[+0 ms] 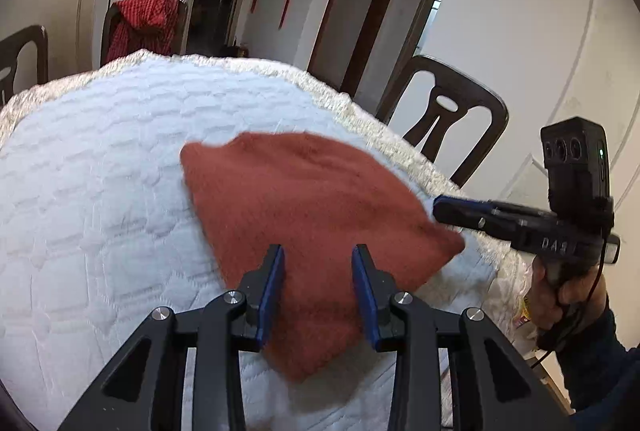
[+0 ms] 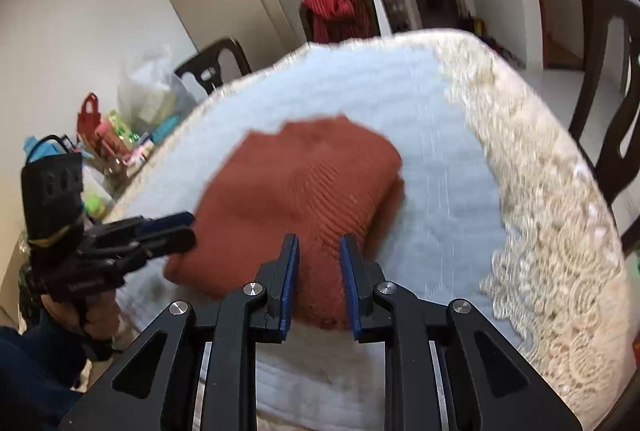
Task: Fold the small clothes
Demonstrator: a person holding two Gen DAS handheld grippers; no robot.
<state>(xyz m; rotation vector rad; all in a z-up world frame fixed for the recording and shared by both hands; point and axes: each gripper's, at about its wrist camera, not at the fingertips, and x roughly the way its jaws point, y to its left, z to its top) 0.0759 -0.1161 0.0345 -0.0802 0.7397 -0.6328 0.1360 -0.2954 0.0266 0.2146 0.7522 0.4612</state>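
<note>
A rust-red knit garment (image 1: 312, 199) (image 2: 304, 183) lies folded into a compact pad on the white quilted table cover (image 1: 100, 171) (image 2: 440, 151). My left gripper (image 1: 318, 255) hovers over its near corner, open, with nothing pinched between the blue pads. In the right wrist view the left gripper (image 2: 188, 229) reaches in at the garment's left edge with its fingers apart. My right gripper (image 2: 319, 245) is open just above the garment's near edge, pads apart and gripping nothing. From the left wrist view the right gripper (image 1: 438, 209) sits beside the garment's right corner, held by a hand (image 1: 560, 291).
A lace-edged cloth (image 2: 540, 211) hangs over the table's right rim. Dark wooden chairs (image 1: 444, 111) (image 2: 212, 67) stand around the table, one with a red cloth (image 1: 144, 23) draped on it. Bags and colourful packets (image 2: 120, 135) crowd the far left.
</note>
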